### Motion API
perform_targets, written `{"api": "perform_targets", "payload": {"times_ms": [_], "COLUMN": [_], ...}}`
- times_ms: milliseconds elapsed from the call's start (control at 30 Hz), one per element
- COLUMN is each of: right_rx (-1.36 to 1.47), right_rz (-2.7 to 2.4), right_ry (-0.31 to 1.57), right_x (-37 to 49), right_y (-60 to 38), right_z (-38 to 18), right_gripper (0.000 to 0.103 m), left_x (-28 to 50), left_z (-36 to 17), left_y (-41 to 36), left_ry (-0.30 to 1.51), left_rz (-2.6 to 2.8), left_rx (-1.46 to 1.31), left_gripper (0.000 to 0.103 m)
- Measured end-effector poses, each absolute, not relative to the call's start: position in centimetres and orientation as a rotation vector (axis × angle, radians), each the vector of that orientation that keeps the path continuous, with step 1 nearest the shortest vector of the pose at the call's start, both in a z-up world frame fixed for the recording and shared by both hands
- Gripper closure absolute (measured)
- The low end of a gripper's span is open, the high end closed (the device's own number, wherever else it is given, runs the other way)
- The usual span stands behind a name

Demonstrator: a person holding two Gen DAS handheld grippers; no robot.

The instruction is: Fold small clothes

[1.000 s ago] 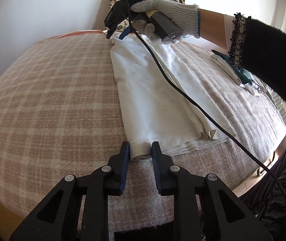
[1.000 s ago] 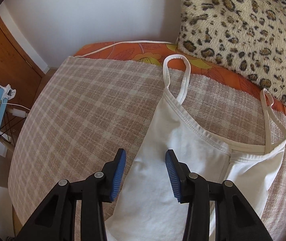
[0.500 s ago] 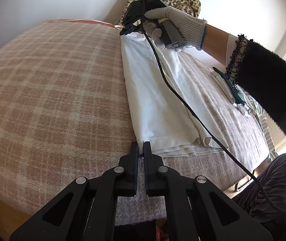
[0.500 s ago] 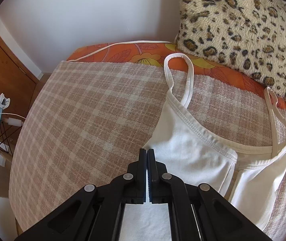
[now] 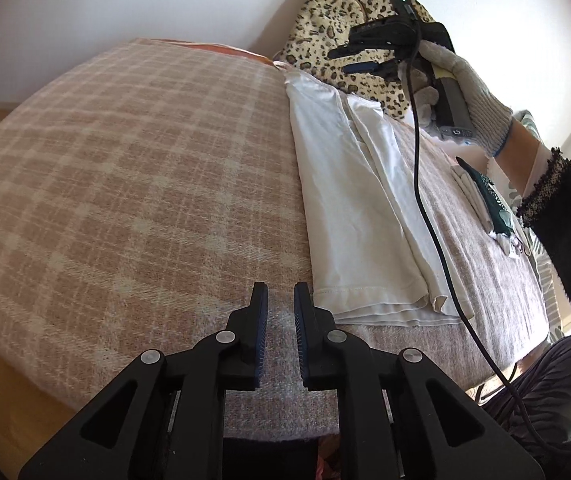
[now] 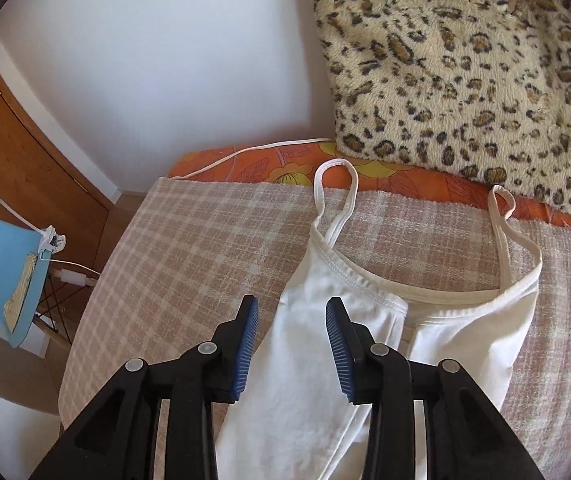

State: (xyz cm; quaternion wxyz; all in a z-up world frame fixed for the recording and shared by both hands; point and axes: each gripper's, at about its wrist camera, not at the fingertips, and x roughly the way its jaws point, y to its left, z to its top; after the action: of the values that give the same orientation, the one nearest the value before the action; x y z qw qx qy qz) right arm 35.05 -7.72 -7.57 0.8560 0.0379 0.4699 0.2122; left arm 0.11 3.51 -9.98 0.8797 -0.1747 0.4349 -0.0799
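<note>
While both tools hang clear of the cloth, notes by view:

Left wrist view
- Left gripper (image 5: 280, 300): jaws slightly apart, nothing between; over blanket (image 5: 125, 184), just left of top's near hem corner.
- Top (image 5: 349, 208): white, folded lengthwise into a long strip, runs near to far on the blanket, right of centre; hem at near end.
- Right gripper (image 5: 359, 60): far end, raised above top's strap end, in gloved hand (image 5: 469, 96); jaws parted, empty.
- Cable (image 5: 417, 168): black, hangs over top's right side.
- Pillow (image 5: 349, 28): leopard print, far end.

Right wrist view
- Right gripper (image 6: 292, 344): jaws wide apart, empty, above top's (image 6: 305, 380) left edge.
- Straps (image 6: 335, 200): two loops, lie flat toward far side, reach orange sheet (image 6: 269, 164).
- Pillow (image 6: 465, 72): far right.
- Lamp (image 6: 1, 272): blue, far left, off the bed.
</note>
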Motion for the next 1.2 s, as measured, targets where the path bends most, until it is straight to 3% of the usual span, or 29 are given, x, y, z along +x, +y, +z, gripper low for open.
{"api": "perform_targets", "payload": {"times_ms": [167,533,800,900,967,1100,1200], "right_rx": [0.100,0.146,0.239,0.247,0.241,0.221,0.220], "right_rz": [0.423,0.356,0.472,0.521,0.532,0.576,0.577], "right_ry": [0.995,1.107,1.157,1.152,1.140,1.148,1.149], "right_x": [28.6,14.7,7.0,5.8,5.6,5.9,5.5], "right_y": [-13.6,-20.9,-22.0,-21.8,-21.4,-20.5,-20.3], "right_z": [-7.7,-11.8,-15.5,-15.6,-15.8,-16.0,-16.3], "right_gripper": [0.065,0.065,0.065,0.065,0.065,0.093,0.100], "left_x": [0.7,4.7,4.7,4.4,4.6,4.7,4.2], "left_z": [-9.4,-9.0,-10.7,-10.8,-10.9,-10.8,-10.1], "left_y": [4.3,2.6,3.0,2.2,1.5,1.8,2.6], "left_ry": [0.937,1.077,1.132,1.123,1.111,1.092,1.052], "left_rz": [-0.222,-0.391,-0.405,-0.410,-0.402,-0.400,-0.395], "left_rx": [-0.425,-0.388,-0.529,-0.495,-0.441,-0.434,-0.419], "left_gripper": [0.069,0.069,0.069,0.073,0.092,0.098,0.099]}}
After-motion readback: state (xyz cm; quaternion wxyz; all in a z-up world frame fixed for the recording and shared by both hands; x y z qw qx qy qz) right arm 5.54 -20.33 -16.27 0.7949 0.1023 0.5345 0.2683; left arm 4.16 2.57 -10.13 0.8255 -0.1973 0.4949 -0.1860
